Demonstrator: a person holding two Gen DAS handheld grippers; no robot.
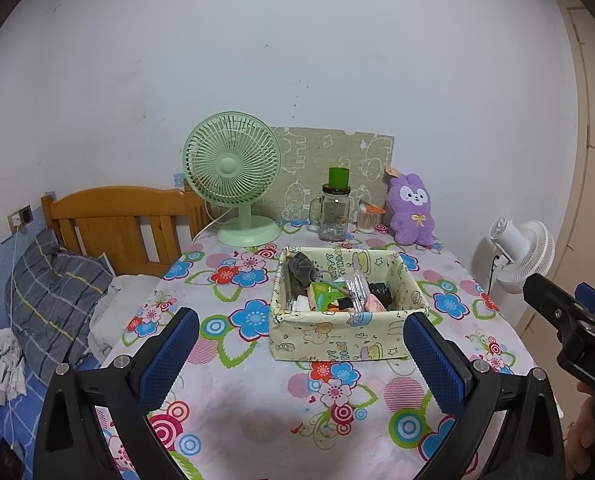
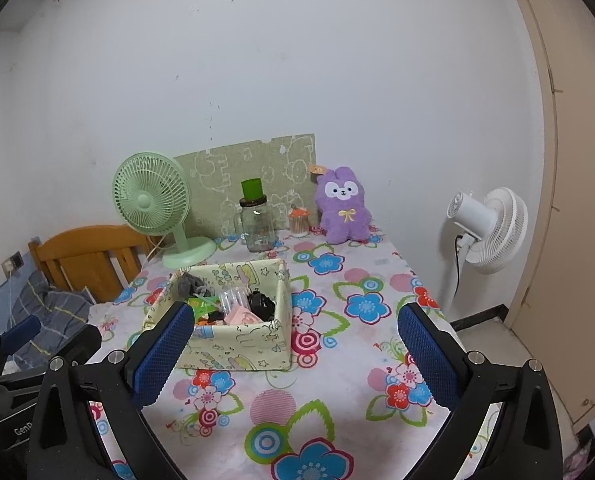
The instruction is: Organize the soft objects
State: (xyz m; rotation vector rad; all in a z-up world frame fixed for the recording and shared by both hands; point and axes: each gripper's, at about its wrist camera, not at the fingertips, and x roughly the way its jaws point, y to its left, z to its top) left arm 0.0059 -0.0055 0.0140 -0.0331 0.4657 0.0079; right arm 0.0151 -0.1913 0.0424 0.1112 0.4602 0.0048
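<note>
Left gripper hangs over the table, fingers wide apart, nothing between them. Fabric box sits mid-table, soft-walled, crammed with small items, likely to sag if pinched at one rim. Purple plush stands upright at the back by the wall: light, squashy, best grabbed across the body. Right gripper also spread and empty.

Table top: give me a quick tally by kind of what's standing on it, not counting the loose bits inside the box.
Fans: 1, the green desk fan
Fabric boxes: 1, the yellow storage box
Jars: 2, the glass mug jar with a green cap and the small cotton swab jar
Plush toys: 1, the purple bunny
Total: 5
</note>
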